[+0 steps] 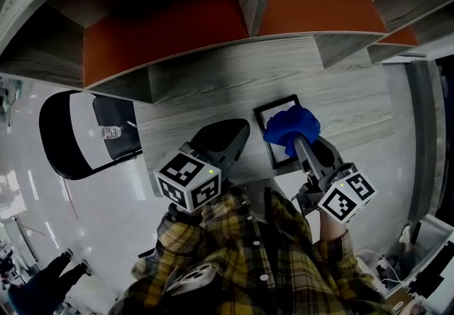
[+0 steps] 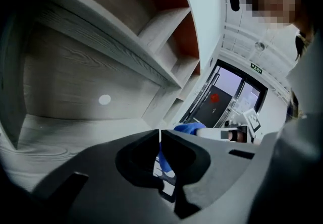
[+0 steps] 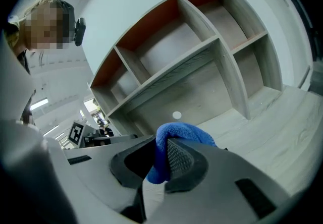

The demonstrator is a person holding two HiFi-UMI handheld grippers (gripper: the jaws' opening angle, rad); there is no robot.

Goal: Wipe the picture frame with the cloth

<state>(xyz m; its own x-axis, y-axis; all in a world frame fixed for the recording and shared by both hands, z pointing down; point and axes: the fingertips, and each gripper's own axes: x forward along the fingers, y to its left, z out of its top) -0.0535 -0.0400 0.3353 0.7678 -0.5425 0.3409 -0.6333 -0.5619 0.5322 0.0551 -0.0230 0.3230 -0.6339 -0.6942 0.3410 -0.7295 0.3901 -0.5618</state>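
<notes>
Past the plaid sleeve (image 1: 326, 250), right tongs (image 3: 164, 153) clamp the cloth (image 3: 184, 132) over the centre-right picture frame (image 1: 271, 118), apparently for wiping; left tongs (image 2: 160, 134) closed, empty.

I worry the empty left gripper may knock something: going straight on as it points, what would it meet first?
Probably the left edge of the black-rimmed picture frame lying flat on the grey wooden desk; the shut left gripper aims there. Depth is unclear, so it might touch the desk first.

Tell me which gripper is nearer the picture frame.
Right. The right gripper, shut on the blue cloth, is over the picture frame. The left gripper, shut and empty, is over the desk to the frame's left, apart from it.
</notes>
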